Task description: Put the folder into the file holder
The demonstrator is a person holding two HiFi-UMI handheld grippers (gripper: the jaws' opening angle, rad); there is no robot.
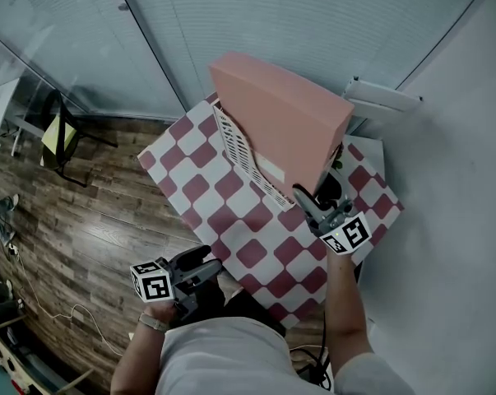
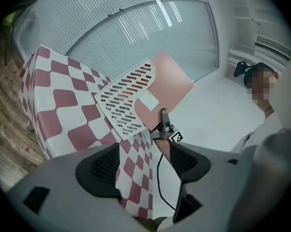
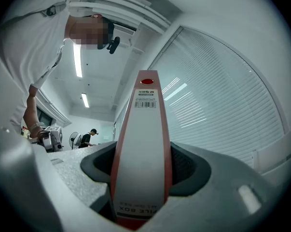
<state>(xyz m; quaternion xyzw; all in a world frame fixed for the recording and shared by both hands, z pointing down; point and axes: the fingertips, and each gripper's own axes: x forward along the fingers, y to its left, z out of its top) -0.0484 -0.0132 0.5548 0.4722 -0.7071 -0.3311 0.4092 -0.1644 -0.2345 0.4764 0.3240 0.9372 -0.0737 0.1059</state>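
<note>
We hold the pink folder (image 1: 280, 113) in the right gripper (image 1: 308, 197). Its two jaws press on the white spine, one from each side, and the folder reaches away ahead of the gripper. Just beyond the gripper's tip, the folder stands against the slotted white file holder (image 1: 241, 151); whether it is fully inside, we cannot tell. Under this gripper is the table (image 1: 231, 220) with red and white checks. The left gripper (image 2: 144, 166) is well apart from the folder, its jaws wide and nothing between them.

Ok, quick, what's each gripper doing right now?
Left gripper: open, empty.
Right gripper: jaws shut on the folder.
</note>
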